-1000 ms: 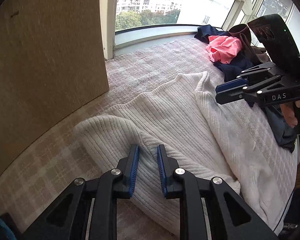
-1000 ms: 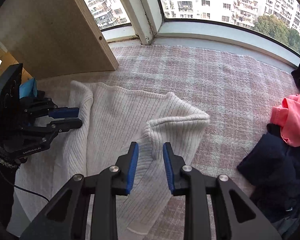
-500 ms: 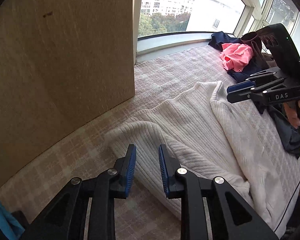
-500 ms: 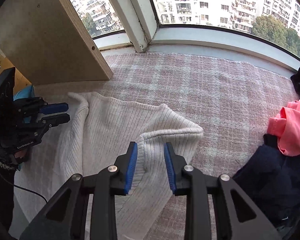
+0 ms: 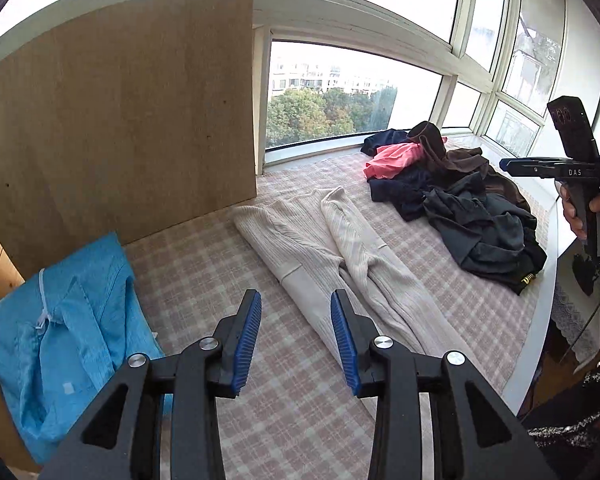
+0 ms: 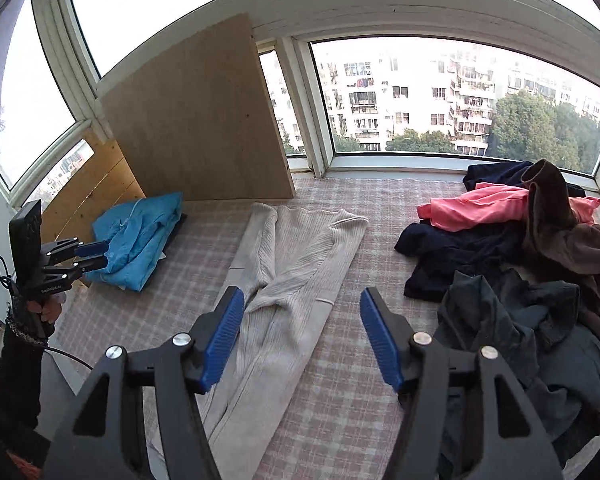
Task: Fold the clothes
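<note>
Left wrist view: "DAS" is read on the right gripper (image 5: pixel 508 165). The left gripper (image 5: pixel 296 336) is held apart, empty, above the checked mat (image 5: pixel 204 264); the cream sweater (image 5: pixel 340 248) lies narrow on it.

Right wrist view: the right gripper's blue pads (image 6: pixel 224 336) are spread wide, empty, above the sweater; a window (image 6: pixel 460 96) is seen behind.

Ribbed cream knit sweater (image 5: pixel 332 248), matt checked woven cover (image 5: pixel 204 276), raw wood board (image 5: pixel 116 120), crinkled blue cloth (image 5: pixel 64 332)

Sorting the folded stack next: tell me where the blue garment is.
The blue garment lies at the left of the right wrist view, on the checked cover at the foot of the wooden board, left of the cream sweater.
</note>
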`<state>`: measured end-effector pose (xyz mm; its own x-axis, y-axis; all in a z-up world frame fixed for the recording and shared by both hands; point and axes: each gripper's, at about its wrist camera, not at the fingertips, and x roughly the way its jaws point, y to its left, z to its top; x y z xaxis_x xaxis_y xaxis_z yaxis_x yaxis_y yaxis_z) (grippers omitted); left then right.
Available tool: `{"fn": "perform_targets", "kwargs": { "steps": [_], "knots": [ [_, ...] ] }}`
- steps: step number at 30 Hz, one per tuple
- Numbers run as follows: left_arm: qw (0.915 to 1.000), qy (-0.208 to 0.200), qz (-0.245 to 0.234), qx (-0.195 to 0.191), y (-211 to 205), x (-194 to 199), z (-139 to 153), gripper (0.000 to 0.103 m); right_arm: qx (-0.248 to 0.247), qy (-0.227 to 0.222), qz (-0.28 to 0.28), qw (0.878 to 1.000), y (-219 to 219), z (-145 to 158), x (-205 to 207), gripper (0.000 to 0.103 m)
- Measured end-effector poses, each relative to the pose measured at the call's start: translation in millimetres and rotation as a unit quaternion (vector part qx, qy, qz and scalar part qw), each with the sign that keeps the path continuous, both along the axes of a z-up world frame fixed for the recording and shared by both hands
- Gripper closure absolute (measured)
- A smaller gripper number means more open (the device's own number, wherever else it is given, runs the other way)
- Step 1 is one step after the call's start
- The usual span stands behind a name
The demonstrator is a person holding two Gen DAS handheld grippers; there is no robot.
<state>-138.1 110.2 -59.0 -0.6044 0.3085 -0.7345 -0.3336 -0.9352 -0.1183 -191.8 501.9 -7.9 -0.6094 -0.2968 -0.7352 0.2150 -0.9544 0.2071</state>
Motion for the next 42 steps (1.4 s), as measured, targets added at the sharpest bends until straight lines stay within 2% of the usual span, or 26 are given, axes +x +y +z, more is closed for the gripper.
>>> {"fn": "perform_targets", "kwargs": {
  "steps": [2, 6, 9, 13, 18, 23, 27, 28, 31, 34, 37, 39, 41, 42],
  "knots": [
    [0.9998, -0.018, 0.012, 0.004, 5.1, 34.9, -7.7, 0.068, 0.006, -0.021, 0.011, 1.000, -1.6, -21.0, 27.4, 0.043],
    [0.9965, -0.079, 0.021, 0.020, 31.6, 99.4, -53.6, 0.068, -0.010, -0.078, 0.022, 0.997, -13.3, -91.3, 77.9, 0.043],
    [0.9925, -0.119, 0.025, 0.009, 60.3, 135.4, -90.9, 0.068, -0.024, -0.117, 0.027, 0.992, -23.1, -144.0, 113.4, 0.043],
    [0.9866, -0.162, 0.013, 0.001, 87.9, 160.7, -127.2, 0.068, -0.024, -0.128, 0.019, 0.991, -34.8, -163.4, 131.0, 0.044],
    [0.9797, -0.200, 0.001, -0.010, 99.1, 166.9, -155.8, 0.068, -0.024, -0.142, 0.008, 0.990, -49.4, -187.5, 153.1, 0.044],
    [0.9756, -0.219, 0.001, -0.002, 94.0, 159.4, -169.2, 0.068, -0.024, -0.155, -0.003, 0.988, -64.0, -211.7, 175.1, 0.044],
    [0.9717, -0.233, -0.022, 0.030, 94.3, 157.4, -172.7, 0.068, -0.021, -0.157, -0.014, 0.987, -69.9, -213.9, 180.1, 0.044],
    [0.9708, -0.236, -0.030, 0.027, 97.5, 157.8, -173.6, 0.068, -0.021, -0.157, -0.017, 0.987, -71.1, -213.4, 180.6, 0.044],
    [0.9713, -0.233, -0.043, 0.017, 106.2, 161.0, -170.8, 0.068, -0.022, -0.157, -0.032, 0.987, -71.2, -211.0, 183.9, 0.044],
    [0.9797, -0.194, -0.041, -0.030, 111.0, 171.0, -157.2, 0.068, -0.022, -0.141, -0.036, 0.989, -70.9, -199.5, 191.5, 0.044],
    [0.9829, -0.170, -0.056, -0.044, 115.8, 184.3, -146.7, 0.068, -0.021, -0.126, -0.026, 0.991, -74.0, -187.8, 197.7, 0.044],
    [0.9825, -0.158, -0.082, -0.056, 121.8, 192.2, -144.0, 0.068, -0.021, -0.123, -0.010, 0.992, -78.1, -182.3, 199.7, 0.050],
    [0.9810, -0.148, -0.103, -0.071, 128.4, 197.5, -143.5, 0.068, -0.020, -0.123, 0.005, 0.992, -82.9, -179.2, 200.1, 0.070],
    [0.9800, -0.147, -0.109, -0.078, 131.2, 198.9, -144.7, 0.068, -0.018, -0.125, 0.014, 0.992, -85.9, -179.6, 199.1, 0.073]
  ]
}}
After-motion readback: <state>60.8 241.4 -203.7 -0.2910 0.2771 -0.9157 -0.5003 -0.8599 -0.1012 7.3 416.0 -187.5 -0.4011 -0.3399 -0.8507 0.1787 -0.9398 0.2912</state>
